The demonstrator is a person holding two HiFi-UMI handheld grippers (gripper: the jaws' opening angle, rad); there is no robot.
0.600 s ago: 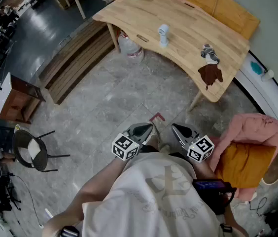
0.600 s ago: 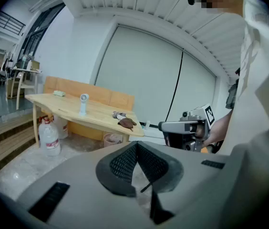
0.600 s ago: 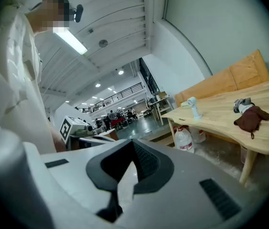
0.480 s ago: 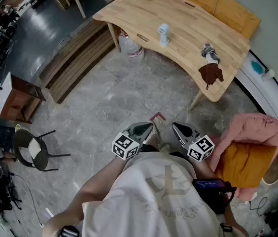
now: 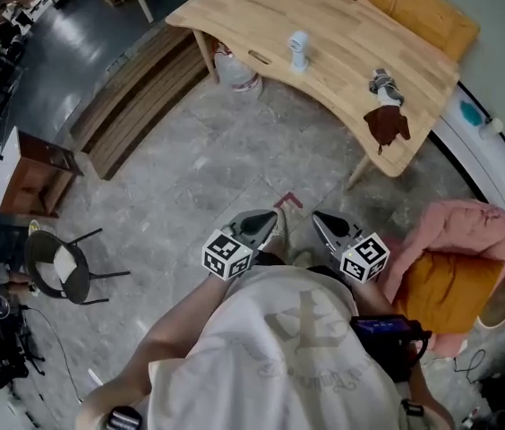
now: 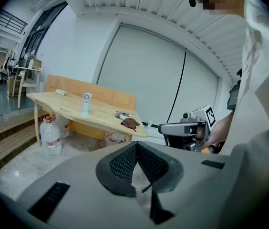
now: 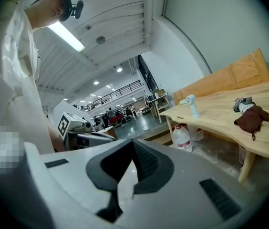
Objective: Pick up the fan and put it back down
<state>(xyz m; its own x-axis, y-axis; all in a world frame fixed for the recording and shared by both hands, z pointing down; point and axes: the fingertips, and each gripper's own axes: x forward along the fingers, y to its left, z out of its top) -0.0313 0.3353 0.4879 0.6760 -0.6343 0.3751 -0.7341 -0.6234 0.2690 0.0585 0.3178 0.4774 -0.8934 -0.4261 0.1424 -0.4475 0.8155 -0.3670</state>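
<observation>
The fan (image 5: 298, 50), small and white, stands upright on the wooden table (image 5: 342, 38) across the floor; it also shows as the fan (image 6: 86, 102) in the left gripper view and the fan (image 7: 190, 104) in the right gripper view. My left gripper (image 5: 269, 224) and right gripper (image 5: 322, 223) are held side by side close to my body, well short of the table. Both are shut with nothing between their jaws. In their own views the left gripper (image 6: 137, 145) and right gripper (image 7: 132, 142) point toward the table.
A brown cloth (image 5: 385, 125) and a grey bundle (image 5: 380, 85) lie near the table's right end. A plastic jug (image 5: 239, 74) stands under the table. A pink cloth (image 5: 458, 236) drapes an orange seat at right. A black chair (image 5: 60, 271) and wooden cabinet (image 5: 24, 177) stand left.
The head view has shifted a little, so the table sits slightly higher in the frame. Both grippers stay shut and close together in front of my body.
</observation>
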